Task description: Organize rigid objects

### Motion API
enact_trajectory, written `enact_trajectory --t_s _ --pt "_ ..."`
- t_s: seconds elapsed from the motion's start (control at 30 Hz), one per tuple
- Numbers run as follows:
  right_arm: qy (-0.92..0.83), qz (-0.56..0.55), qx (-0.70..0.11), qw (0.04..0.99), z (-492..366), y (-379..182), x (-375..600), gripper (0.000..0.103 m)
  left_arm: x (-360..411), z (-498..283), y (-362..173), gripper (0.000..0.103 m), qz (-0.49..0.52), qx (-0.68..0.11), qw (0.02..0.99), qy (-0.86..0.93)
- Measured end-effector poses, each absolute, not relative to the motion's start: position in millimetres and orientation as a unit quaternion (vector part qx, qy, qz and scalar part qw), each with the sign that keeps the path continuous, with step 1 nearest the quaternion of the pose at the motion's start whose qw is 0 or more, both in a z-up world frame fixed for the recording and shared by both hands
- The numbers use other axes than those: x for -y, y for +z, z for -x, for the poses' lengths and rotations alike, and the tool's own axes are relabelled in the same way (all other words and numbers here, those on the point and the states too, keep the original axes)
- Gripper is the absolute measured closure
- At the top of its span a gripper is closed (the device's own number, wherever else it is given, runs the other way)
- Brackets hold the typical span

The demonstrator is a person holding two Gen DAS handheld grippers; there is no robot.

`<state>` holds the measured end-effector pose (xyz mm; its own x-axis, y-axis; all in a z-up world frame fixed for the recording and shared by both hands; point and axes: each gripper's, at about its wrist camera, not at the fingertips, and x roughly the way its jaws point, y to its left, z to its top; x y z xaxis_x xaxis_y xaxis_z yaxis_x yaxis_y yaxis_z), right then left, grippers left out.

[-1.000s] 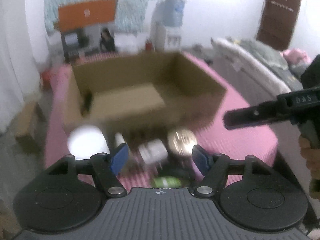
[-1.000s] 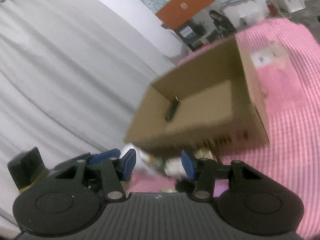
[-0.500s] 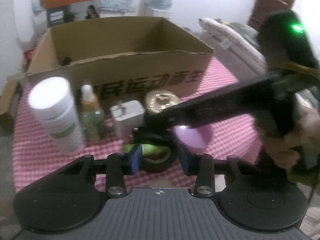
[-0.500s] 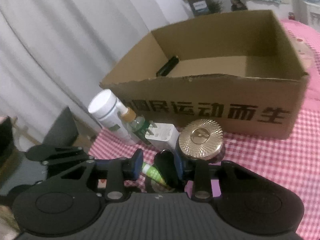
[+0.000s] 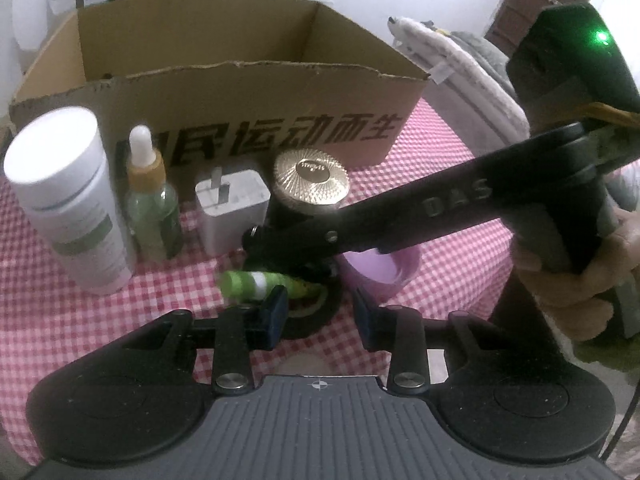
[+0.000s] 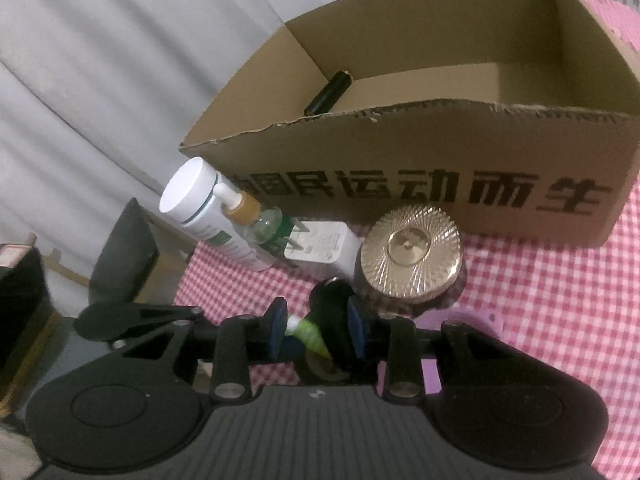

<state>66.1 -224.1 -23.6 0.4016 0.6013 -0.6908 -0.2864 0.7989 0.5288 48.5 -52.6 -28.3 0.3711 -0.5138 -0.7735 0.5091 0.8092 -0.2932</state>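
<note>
We're at the green tube, which lies on a dark round thing on the checked cloth near its front edge, in front of the cardboard box. Left gripper jaws closing, narrow, dark thing between them, pads not touching. Right gripper jaws narrow around the tube; we can't tell if they're pressing it.

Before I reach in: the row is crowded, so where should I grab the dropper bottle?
Pinch the dropper bottle at its amber collar, coming from above and in front. The white bottle and charger hem its body and the box stands behind; the collar is narrower, with gaps beside it.
</note>
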Motion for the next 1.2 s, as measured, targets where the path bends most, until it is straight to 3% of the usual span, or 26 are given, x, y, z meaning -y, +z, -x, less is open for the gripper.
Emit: enact_trajectory --t_s 0.33,0.7,1.0,1.2 --pt "0.251 -0.140 -0.471 0.834 -68.6 -20.4 222.2 0.067 50.2 -51.3 -33.4 0.067 0.009 -0.472 0.828 -0.302" --pt "0.245 -0.166 -0.481 0.825 -75.3 -33.8 223.3 0.058 36.0 -55.0 -31.7 0.066 0.021 -0.473 0.827 -0.304" --pt "0.281 -0.217 -0.492 0.795 -67.9 -33.7 226.1 0.059 33.4 -44.9 -25.2 0.066 0.024 -0.468 0.828 -0.309" --pt "0.286 -0.242 -0.494 0.785 -67.5 -39.8 227.2 0.065 31.7 -44.0 -22.4 0.066 0.028 -0.465 0.831 -0.304"
